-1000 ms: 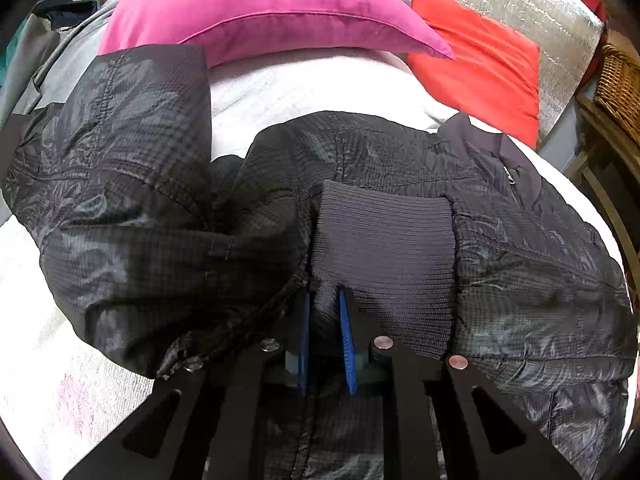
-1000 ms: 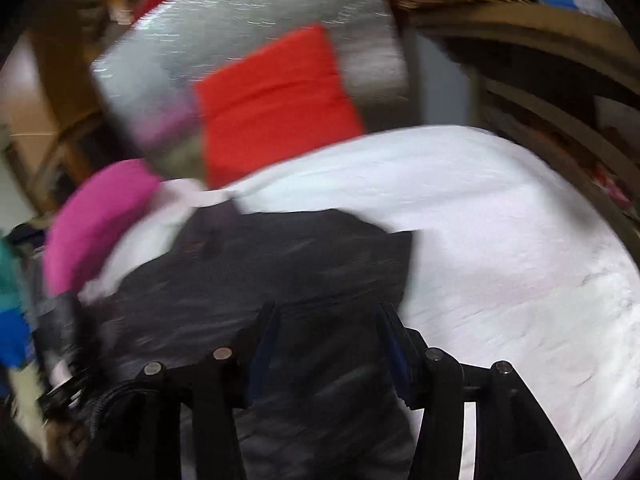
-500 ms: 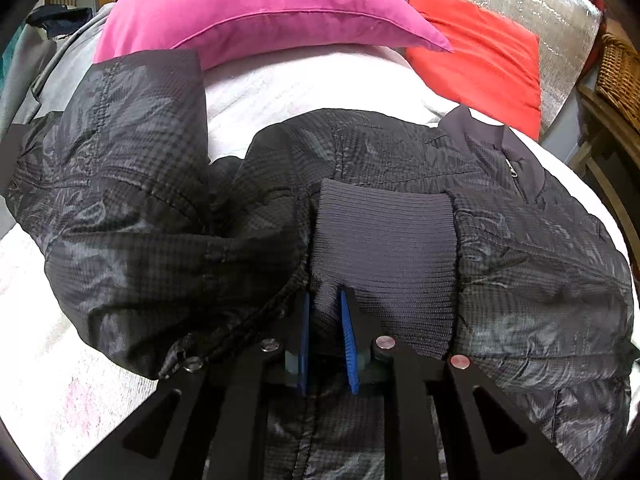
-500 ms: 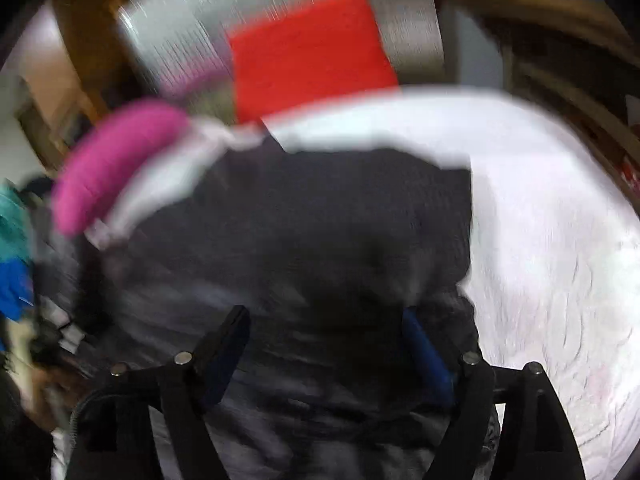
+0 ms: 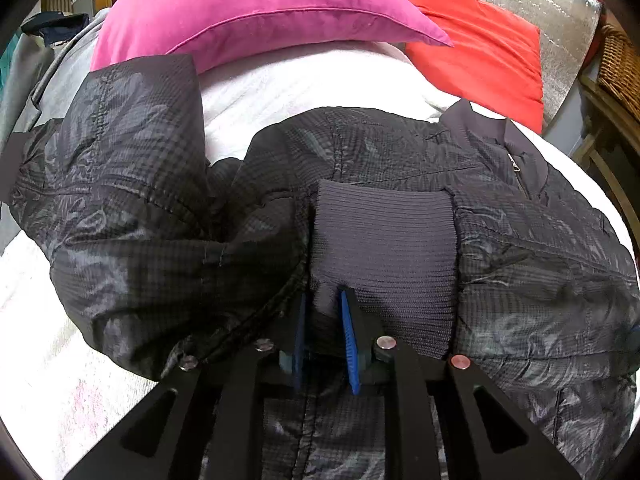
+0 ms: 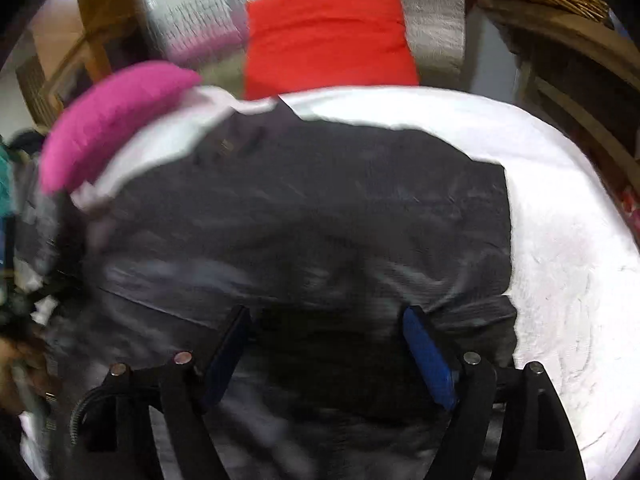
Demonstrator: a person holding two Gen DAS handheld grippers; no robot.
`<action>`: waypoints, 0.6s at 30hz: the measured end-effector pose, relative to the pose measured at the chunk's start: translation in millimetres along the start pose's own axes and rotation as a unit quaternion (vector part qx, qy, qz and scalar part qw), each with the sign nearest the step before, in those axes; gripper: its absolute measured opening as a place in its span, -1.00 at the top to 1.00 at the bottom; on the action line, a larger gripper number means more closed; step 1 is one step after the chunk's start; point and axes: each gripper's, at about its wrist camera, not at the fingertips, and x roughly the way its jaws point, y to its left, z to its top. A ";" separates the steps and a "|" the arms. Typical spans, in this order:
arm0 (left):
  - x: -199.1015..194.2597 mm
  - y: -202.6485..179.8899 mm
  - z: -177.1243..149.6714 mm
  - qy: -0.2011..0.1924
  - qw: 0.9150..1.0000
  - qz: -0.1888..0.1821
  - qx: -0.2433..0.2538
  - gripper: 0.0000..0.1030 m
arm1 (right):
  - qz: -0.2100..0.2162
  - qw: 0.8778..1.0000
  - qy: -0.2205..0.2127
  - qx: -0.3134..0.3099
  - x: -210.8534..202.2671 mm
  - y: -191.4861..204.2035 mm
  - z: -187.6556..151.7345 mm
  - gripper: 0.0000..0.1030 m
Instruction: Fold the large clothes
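While my left gripper (image 5: 323, 300) pinched the jacket's (image 5: 540, 248) knit cuff (image 5: 384, 236) at lower centre, my right gripper (image 6: 326, 320), jaws just widened, hung empty above the jacket.

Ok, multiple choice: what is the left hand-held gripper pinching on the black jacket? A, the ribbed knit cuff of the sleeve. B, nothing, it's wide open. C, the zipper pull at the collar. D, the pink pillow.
A: the left hand-held gripper has its blue pads closed on an edge of the ribbed knit cuff lying across the black jacket.
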 end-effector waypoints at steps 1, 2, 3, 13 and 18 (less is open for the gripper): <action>-0.1 -0.4 0.0 -0.001 1.000 0.001 -0.001 0.64 | -0.002 1.000 -0.010 -0.005 0.5 5.1 2.1 -0.58; -0.1 -0.8 0.1 -0.001 1.000 0.002 -0.001 0.64 | -0.001 1.000 -0.015 -0.007 3.9 9.4 2.7 -0.60; -0.3 -0.8 -0.2 -0.002 1.000 0.003 -0.001 0.64 | 0.001 1.000 -0.008 -0.007 11.1 10.7 5.5 -0.63; -14.5 -2.8 5.5 0.006 1.000 0.015 0.001 0.30 | -0.005 0.999 -0.006 -0.031 9.7 40.4 -16.0 -0.67; -55.8 12.5 -1.9 -0.033 0.999 0.005 0.004 -0.33 | 0.013 0.999 -0.035 -0.024 -23.1 52.9 -57.1 -0.67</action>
